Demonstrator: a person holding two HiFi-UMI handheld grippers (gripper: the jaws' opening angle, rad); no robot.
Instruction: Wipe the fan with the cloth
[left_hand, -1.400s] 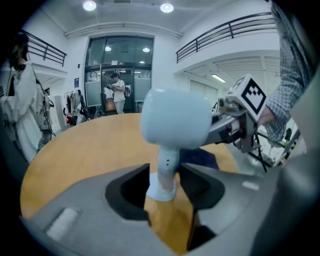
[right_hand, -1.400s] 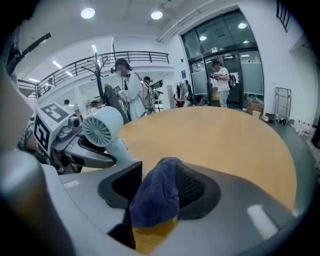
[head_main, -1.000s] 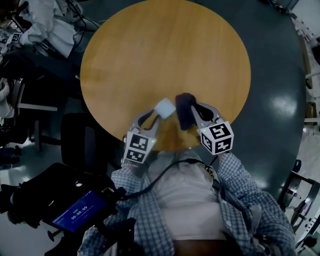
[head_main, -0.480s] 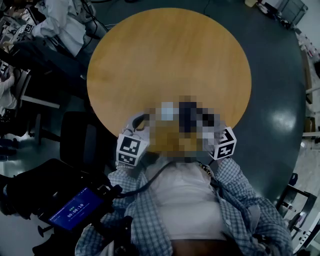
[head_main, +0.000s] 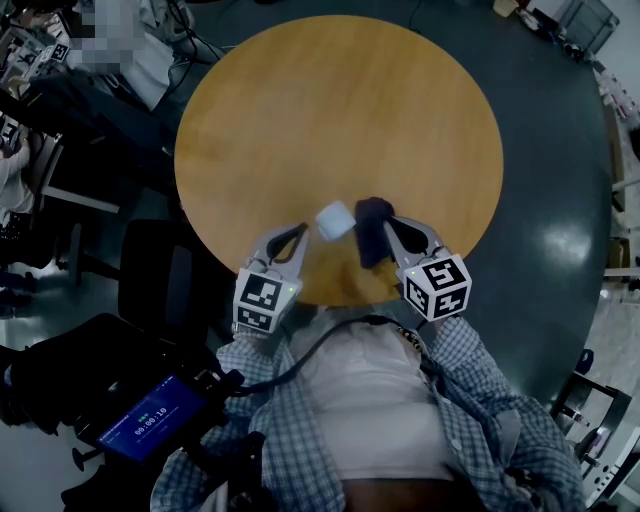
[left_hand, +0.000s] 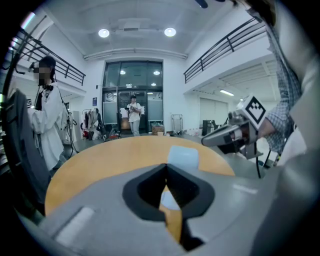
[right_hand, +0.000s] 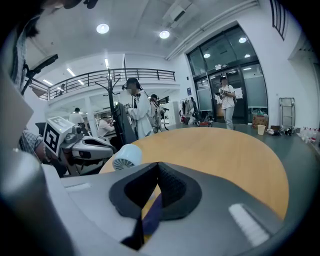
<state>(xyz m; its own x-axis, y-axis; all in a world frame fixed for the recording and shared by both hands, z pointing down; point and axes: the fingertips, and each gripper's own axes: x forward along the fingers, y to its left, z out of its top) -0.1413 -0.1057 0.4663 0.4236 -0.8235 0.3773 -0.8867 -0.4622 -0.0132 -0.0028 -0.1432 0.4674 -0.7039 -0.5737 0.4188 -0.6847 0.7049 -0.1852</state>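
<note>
A small white fan (head_main: 334, 219) sits at the tip of my left gripper (head_main: 305, 232), over the near part of the round wooden table (head_main: 330, 110). In the left gripper view the jaws meet (left_hand: 166, 167) and the pale fan (left_hand: 182, 156) shows just beyond them, so the grip is on it. My right gripper (head_main: 386, 226) is shut on a dark blue cloth (head_main: 371, 228), which hangs right beside the fan. The right gripper view shows the cloth (right_hand: 150, 212) pinched between its closed jaws (right_hand: 158, 165), with the fan's grille (right_hand: 124, 157) and the left gripper (right_hand: 82, 146) to the left.
The table stands on a dark floor (head_main: 560, 200). A dark chair (head_main: 150, 270) is by its left edge, and a device with a blue screen (head_main: 150, 418) lies at lower left. People and clutter (head_main: 60, 70) fill the far left; a person in white (left_hand: 47, 125) stands nearby.
The left gripper's marker cube has slid slightly down and left in the picture. Fan and cloth stay side by side at the grippers' tips.
</note>
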